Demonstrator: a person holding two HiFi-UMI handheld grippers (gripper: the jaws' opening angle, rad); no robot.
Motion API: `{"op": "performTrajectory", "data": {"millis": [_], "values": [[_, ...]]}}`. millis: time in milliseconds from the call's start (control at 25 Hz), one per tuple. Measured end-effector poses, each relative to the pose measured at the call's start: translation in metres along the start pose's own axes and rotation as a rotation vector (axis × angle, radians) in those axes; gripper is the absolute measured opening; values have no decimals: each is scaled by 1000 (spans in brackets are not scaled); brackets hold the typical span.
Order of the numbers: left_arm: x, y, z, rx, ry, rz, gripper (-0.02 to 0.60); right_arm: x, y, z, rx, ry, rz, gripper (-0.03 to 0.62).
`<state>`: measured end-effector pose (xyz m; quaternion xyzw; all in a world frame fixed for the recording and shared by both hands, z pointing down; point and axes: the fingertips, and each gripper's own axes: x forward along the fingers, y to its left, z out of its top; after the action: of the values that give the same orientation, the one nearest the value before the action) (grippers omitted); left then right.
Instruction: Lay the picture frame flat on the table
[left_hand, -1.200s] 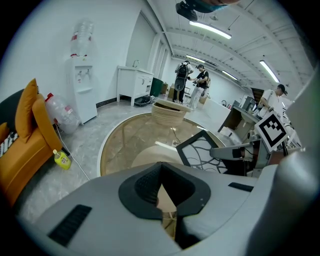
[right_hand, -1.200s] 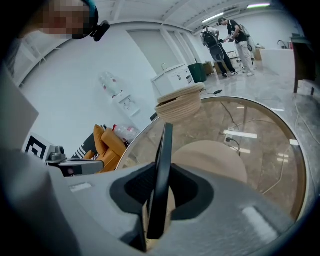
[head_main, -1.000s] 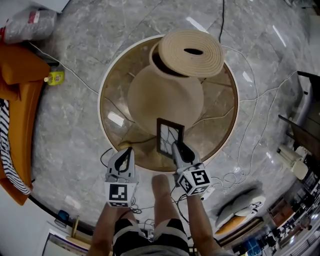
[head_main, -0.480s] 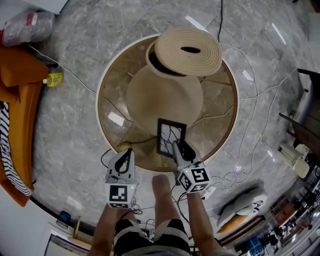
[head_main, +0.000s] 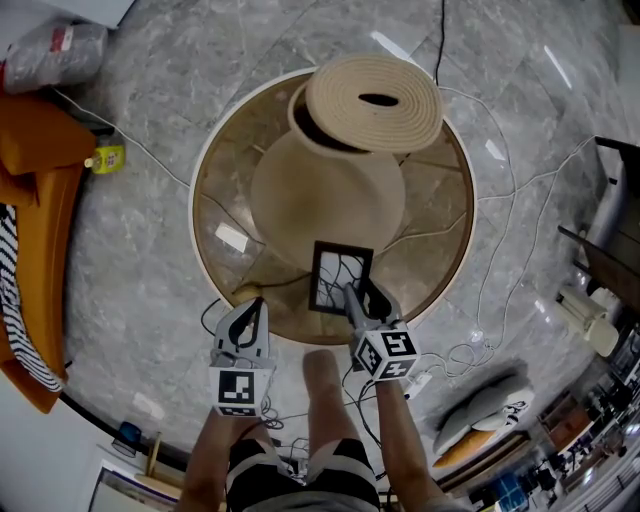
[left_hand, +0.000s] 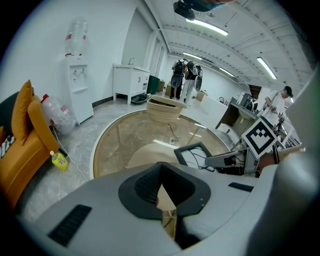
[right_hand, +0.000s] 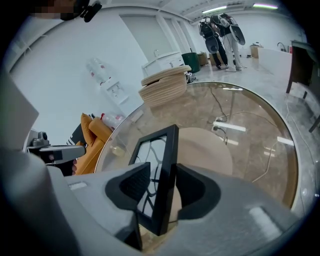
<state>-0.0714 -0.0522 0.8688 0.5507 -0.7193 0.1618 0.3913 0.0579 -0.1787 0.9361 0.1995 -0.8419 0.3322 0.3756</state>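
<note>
A black picture frame (head_main: 340, 279) with a branching-line print stands on edge, leaning a little, near the front rim of the round glass table (head_main: 199, 190). My right gripper (head_main: 358, 296) straddles the frame's lower edge. In the right gripper view the frame (right_hand: 161, 165) sits between the pads (right_hand: 134, 186); the jaws are opening and thin gaps show on both sides. My left gripper (head_main: 250, 314) hovers at the table's front edge, left of the frame, shut and empty. From the left gripper view the frame (left_hand: 194, 152) and right gripper (left_hand: 222, 160) lie ahead to the right.
A woven lidded basket (head_main: 373, 101) sits on the far side of the table, above the beige pedestal (head_main: 327, 195) seen through the glass. Cables run over the marble floor. An orange sofa (head_main: 35, 190) stands at the left. People stand far back in the room.
The right gripper's jaws have spread apart around the frame. The frame has turned slightly and shows more of its face. The left gripper has stayed put.
</note>
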Motion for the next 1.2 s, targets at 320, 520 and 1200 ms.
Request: {"op": "performTrajectory", "data": {"millis": [320, 520, 1200], "values": [[1, -5, 3, 5, 8, -4, 17, -1, -8, -3, 27, 5, -31, 179], [-1, -5, 4, 10, 8, -4, 17, -3, -8, -2, 31, 0, -36, 181], [-29, -10, 56, 66, -50, -18, 17, -36, 16, 41, 46, -82, -32, 181]]}}
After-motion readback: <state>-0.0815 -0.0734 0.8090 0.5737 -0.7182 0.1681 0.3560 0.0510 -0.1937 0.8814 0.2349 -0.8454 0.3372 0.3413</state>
